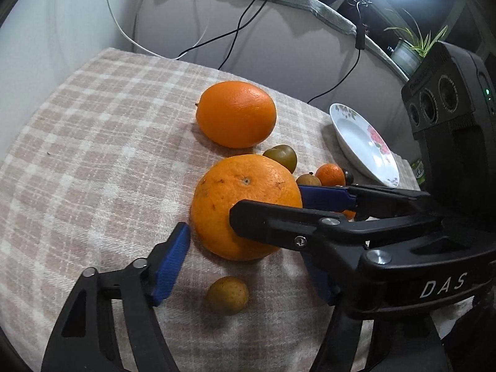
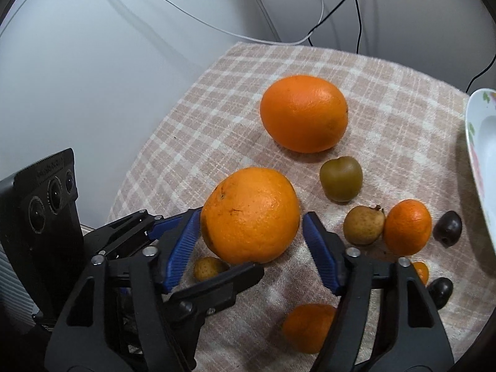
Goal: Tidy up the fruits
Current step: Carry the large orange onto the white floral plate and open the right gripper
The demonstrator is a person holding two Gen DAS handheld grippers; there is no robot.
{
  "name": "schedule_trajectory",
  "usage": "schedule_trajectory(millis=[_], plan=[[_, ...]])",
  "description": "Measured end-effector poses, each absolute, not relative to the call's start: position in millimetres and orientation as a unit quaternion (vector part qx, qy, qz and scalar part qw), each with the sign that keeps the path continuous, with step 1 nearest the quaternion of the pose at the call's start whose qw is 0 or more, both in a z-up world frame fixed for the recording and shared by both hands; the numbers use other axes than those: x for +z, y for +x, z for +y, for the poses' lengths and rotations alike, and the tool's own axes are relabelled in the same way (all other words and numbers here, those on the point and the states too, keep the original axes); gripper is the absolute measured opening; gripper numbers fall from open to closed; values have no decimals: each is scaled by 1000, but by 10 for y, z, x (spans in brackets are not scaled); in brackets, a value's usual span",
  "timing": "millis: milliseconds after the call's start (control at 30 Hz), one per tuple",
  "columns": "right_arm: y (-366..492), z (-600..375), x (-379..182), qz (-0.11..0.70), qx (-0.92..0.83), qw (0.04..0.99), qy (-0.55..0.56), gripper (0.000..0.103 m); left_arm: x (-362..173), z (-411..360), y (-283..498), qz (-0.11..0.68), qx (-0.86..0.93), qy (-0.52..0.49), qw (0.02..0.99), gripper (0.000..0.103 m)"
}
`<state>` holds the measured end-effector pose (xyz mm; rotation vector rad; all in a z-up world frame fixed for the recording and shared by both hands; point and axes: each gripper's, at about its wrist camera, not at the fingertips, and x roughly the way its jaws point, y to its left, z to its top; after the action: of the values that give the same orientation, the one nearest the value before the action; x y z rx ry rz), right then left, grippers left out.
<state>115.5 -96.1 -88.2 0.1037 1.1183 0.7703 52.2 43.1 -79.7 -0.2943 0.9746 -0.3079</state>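
Both grippers stood open: the right gripper (image 2: 251,248) spread around the big orange (image 2: 251,215) on the checked cloth (image 2: 217,93), gripping nothing; the left gripper (image 1: 245,266) empty beside it. White plate (image 1: 359,142) lay apart.

A pink-and-cream checked cloth (image 2: 387,93) is covering the surface and carrying two large oranges (image 2: 303,113) (image 2: 251,215), a green-brown plum (image 2: 341,178), small tangerines (image 2: 407,226), dark plums (image 2: 448,224) and, far right, a white flowered plate (image 1: 362,142).
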Motion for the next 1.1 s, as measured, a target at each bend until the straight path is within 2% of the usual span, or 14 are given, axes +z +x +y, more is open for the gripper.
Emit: schedule_trajectory(millis=[667, 1100], plan=[[1134, -1133, -778, 506, 355, 782, 80, 65, -652, 249, 542, 452, -150, -116, 872, 67], [1205, -1774, -449, 476, 329, 809, 106, 65, -395, -359, 775, 435, -197, -85, 875, 67]])
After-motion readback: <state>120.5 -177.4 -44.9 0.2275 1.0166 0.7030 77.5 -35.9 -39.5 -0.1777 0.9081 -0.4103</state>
